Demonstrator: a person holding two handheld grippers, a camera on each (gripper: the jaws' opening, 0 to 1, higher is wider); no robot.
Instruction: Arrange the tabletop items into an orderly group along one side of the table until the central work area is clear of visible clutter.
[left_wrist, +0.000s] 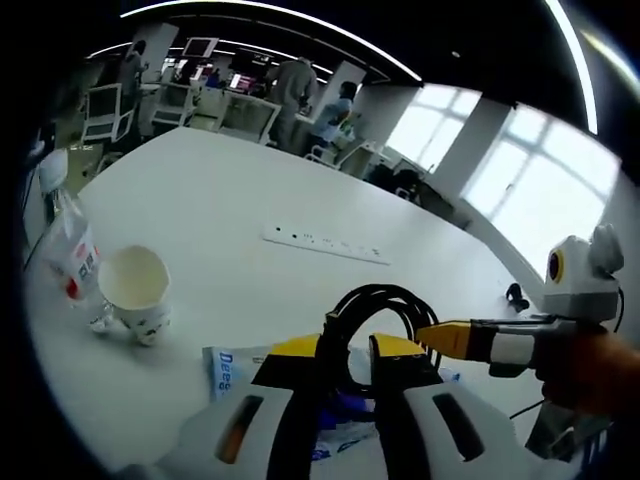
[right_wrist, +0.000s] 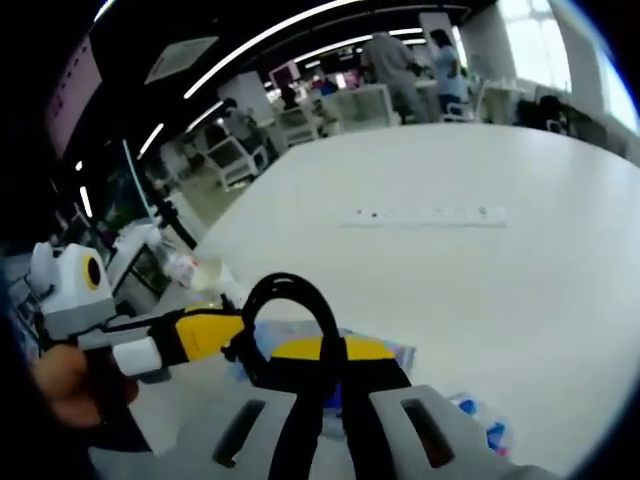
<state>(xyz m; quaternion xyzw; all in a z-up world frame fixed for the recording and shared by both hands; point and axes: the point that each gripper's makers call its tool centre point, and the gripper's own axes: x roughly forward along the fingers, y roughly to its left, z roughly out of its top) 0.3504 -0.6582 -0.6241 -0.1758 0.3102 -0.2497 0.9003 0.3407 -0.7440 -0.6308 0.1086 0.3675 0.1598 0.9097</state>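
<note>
A coiled black cable (left_wrist: 372, 297) loops up between the yellow-tipped jaws of my left gripper (left_wrist: 348, 352), which is shut on it. My right gripper (left_wrist: 442, 335) comes in from the right, and its narrow yellow tip meets the same coil. In the right gripper view the cable (right_wrist: 288, 292) arches up from my right gripper (right_wrist: 322, 352), shut on it, while the left gripper (right_wrist: 215, 331) touches the loop from the left. A blue-and-white tissue packet (left_wrist: 228, 366) lies under the jaws. A paper cup (left_wrist: 135, 285) and a water bottle (left_wrist: 72, 250) stand at the left.
The white table (left_wrist: 250, 190) runs far back, with a flush socket strip (left_wrist: 325, 245) across its middle. A small dark item (left_wrist: 515, 296) lies near the right edge. Desks, chairs and people fill the room behind. A hand (right_wrist: 60, 385) holds the left gripper.
</note>
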